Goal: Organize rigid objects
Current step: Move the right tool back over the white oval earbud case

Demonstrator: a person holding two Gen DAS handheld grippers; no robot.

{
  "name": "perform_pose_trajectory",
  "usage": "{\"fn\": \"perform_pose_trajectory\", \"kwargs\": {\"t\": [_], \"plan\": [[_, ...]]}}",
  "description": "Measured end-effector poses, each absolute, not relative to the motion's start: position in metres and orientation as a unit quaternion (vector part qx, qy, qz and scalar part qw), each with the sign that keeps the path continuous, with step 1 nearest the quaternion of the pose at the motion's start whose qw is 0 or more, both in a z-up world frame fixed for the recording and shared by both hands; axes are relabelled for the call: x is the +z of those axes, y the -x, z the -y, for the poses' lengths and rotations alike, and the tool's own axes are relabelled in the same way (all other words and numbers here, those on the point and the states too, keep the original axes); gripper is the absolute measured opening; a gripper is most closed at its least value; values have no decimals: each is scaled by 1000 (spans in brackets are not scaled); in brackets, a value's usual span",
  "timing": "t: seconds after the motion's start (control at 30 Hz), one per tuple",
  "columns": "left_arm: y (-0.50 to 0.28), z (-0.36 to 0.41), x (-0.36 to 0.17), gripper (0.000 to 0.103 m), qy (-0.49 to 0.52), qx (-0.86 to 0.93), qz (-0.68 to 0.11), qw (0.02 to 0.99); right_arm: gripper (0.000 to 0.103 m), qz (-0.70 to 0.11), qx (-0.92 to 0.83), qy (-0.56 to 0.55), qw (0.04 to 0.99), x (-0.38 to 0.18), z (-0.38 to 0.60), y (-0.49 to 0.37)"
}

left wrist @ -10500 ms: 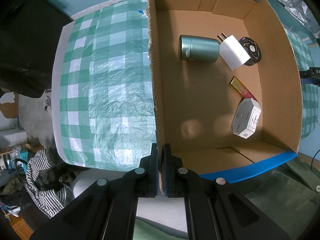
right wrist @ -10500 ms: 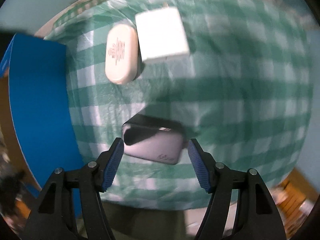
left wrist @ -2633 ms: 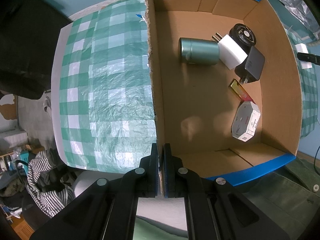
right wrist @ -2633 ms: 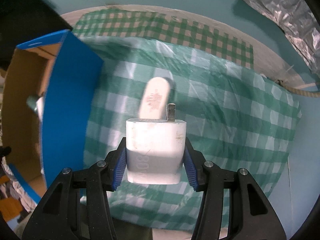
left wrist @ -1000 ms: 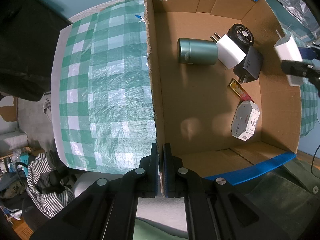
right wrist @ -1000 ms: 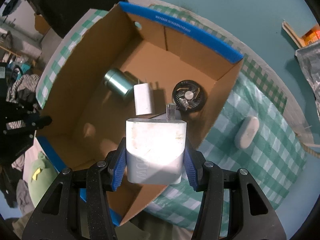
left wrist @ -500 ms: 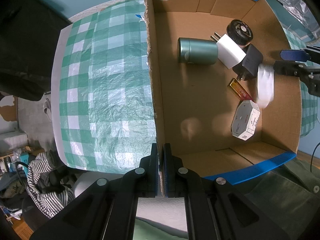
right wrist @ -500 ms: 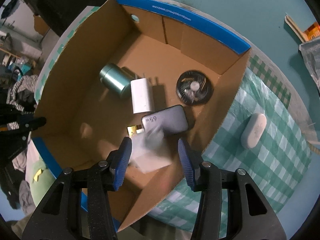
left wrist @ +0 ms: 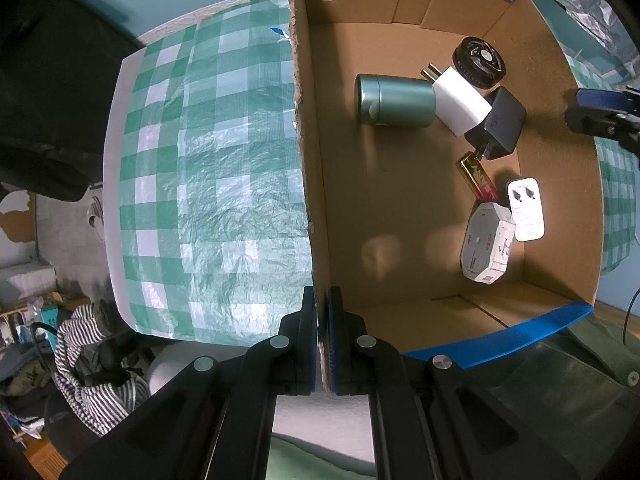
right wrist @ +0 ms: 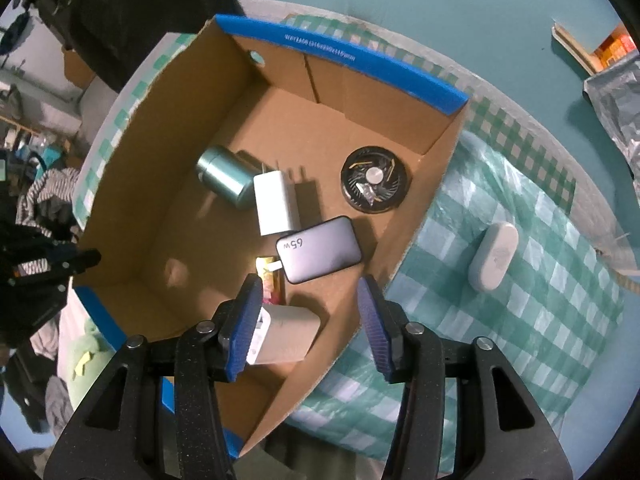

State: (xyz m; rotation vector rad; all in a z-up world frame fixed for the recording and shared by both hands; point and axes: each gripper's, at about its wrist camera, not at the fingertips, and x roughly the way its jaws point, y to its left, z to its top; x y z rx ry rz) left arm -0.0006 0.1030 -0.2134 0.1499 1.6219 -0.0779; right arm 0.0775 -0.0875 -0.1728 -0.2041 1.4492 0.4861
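A cardboard box (left wrist: 400,168) (right wrist: 168,184) with blue rims stands on a green checked cloth. Inside lie a green can (left wrist: 394,100) (right wrist: 224,176), a white plug (left wrist: 460,102) (right wrist: 276,204), a black fan (left wrist: 479,62) (right wrist: 376,184), a dark 65W charger (left wrist: 500,124) (right wrist: 320,250), a red-gold bar (left wrist: 478,176), an octagonal white box (left wrist: 486,248) and the white charger (left wrist: 526,208) (right wrist: 286,334) just dropped. My left gripper (left wrist: 323,336) is shut on the box's left wall. My right gripper (right wrist: 310,320) is open and empty above the box's right wall.
A white oval case (right wrist: 493,256) lies on the cloth (right wrist: 520,320) right of the box. The cloth (left wrist: 208,184) also spreads left of the box. Crumpled foil (right wrist: 616,92) sits far right. Striped clothing (left wrist: 88,356) lies below the table edge.
My right gripper carried the white charger from the cloth over the box, opened and dropped it. It now rests beside the octagonal box. The left gripper has held the wall throughout.
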Motion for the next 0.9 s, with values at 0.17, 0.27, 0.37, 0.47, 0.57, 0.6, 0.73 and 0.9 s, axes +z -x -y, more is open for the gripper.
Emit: {"fn": "perform_pose_trajectory", "kwargs": {"t": [0.17, 0.27, 0.37, 0.47, 0.57, 0.6, 0.73, 0.9], "plan": [[2, -102, -214, 5, -68, -34, -724, 685, 51, -648, 213, 78, 727, -161, 96, -81], [2, -102, -214, 5, -68, -34, -724, 685, 51, -646, 207, 71, 731, -156, 101, -84], [2, -102, -214, 5, -68, -35, -724, 685, 51, -646, 199, 66, 734, -153, 110, -87], [2, -103, -213, 5, -68, -34, -725, 685, 51, -644, 192, 61, 738, -151, 119, -91], [2, -102, -214, 5, -68, -34, -724, 685, 52, -645, 180, 55, 741, -150, 130, -95], [2, -102, -214, 5, -69, -34, -724, 685, 51, -645, 175, 52, 742, -150, 135, -98], [2, -104, -213, 5, -66, -34, -725, 684, 51, -648, 159, 45, 743, -153, 151, -106], [2, -104, -213, 5, -66, -34, -726, 684, 52, -653, 124, 40, 746, -165, 180, -124]]}}
